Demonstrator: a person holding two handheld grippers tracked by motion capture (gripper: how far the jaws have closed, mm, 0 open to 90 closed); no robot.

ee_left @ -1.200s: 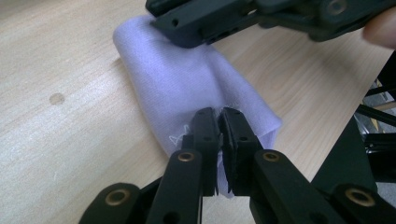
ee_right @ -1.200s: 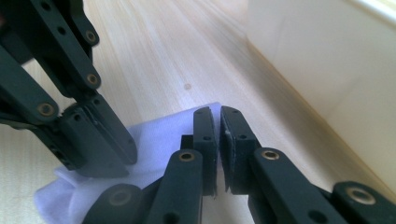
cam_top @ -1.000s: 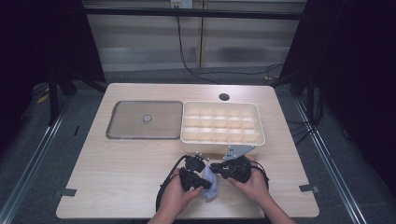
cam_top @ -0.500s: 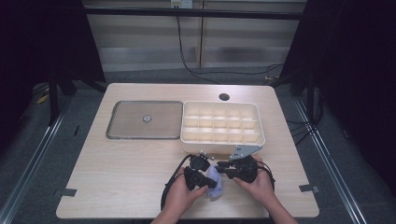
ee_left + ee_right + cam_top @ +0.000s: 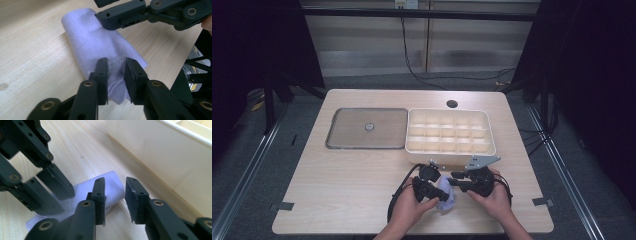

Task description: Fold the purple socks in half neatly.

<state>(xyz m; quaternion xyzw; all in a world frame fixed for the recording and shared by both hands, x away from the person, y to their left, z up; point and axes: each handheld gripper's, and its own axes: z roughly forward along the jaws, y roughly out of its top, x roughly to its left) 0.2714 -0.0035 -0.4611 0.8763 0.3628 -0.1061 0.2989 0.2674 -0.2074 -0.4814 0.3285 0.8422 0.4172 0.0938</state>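
Observation:
A folded lavender cloth (image 5: 446,202) lies flat on the wooden table near its front edge, between the two hands. In the left gripper view the cloth (image 5: 95,37) runs away from my left gripper (image 5: 117,65), whose jaws have just been opening. They straddle the cloth's near end with a gap, not pressing on it. The right gripper's fingers (image 5: 125,17) reach over its far end. My right gripper (image 5: 115,183) has also just been opening and stands over one end of the cloth (image 5: 80,188). Opposite it are the left gripper's fingers (image 5: 55,182).
A white compartment box (image 5: 447,157) stands just behind the hands, its wall (image 5: 162,157) close to the right gripper. A grey flat tray (image 5: 367,127) lies left of it. A round hole (image 5: 452,104) is in the tabletop at the back.
Both hands have stayed almost in place at the cloth. The grippers sit slightly farther apart, and more of the cloth shows between them on the table.

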